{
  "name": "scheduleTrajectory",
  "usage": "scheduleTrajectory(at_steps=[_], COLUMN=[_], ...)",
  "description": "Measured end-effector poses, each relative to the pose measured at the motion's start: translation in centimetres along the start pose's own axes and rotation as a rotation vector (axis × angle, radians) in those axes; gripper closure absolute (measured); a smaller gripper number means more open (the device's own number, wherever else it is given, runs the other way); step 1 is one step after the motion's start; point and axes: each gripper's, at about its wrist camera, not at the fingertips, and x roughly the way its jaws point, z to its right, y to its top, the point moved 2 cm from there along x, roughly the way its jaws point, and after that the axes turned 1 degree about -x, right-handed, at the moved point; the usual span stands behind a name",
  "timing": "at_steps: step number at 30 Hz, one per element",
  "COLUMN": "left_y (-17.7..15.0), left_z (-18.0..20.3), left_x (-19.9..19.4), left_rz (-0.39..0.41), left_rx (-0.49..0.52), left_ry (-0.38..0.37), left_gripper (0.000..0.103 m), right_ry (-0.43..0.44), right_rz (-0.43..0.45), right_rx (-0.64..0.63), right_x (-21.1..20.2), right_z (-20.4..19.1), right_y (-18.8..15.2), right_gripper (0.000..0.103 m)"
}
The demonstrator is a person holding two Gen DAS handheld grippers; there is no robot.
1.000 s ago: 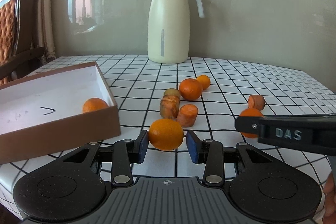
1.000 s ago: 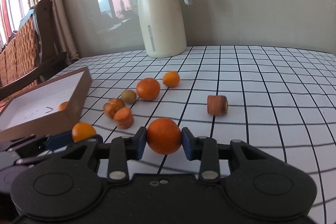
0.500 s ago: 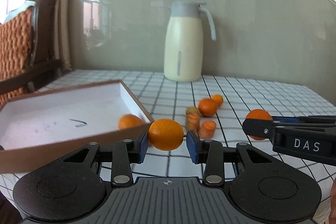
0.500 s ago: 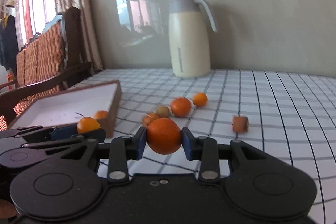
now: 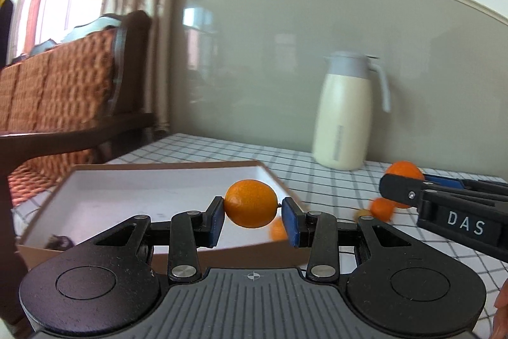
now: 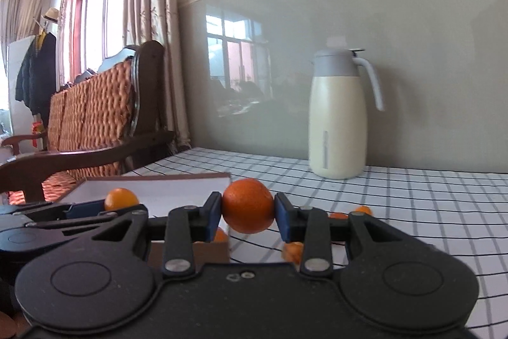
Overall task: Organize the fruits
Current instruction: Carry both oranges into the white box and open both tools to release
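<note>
Checked worktop [image 6: 412, 196] below; each hand-held gripper, left [image 5: 253, 217] and right [image 6: 247, 213], clamps an orange, raised to clear the box [image 5: 158, 180] ahead.

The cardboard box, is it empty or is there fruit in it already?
Not empty: one orange fruit lies inside the cardboard box near its front wall.

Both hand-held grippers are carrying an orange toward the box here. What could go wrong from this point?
1. The left hand-held gripper pinches its orange only at two small side contacts; the round fruit could slip out before it is fully over the box.
2. The right hand-held gripper, holding its own orange, travels close beside the left; the two could collide.
3. A fruit already lies inside the box near the wall; a dropped orange may knock it or bounce out.
</note>
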Motion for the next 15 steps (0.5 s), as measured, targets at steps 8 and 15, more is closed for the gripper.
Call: scheduleTrajectory(at_steps=[8,15], left_y=[0.6,0.8], left_z=[-5.2,-8.9], left_x=[0.7,1.4], left_rz=[0.009,-0.004], left_rx=[-0.048,-0.065], left_ry=[0.142,0.240], left_gripper=[0.063,0.063], right_ry=[0.038,0.050], right_rz=[0.016,0.011], right_rx=[0.002,0.029], right_x=[2.6,4.9], right_z=[-2.7,-3.8], right_y=[0.4,0.6], right_gripper=[0.075,0.075])
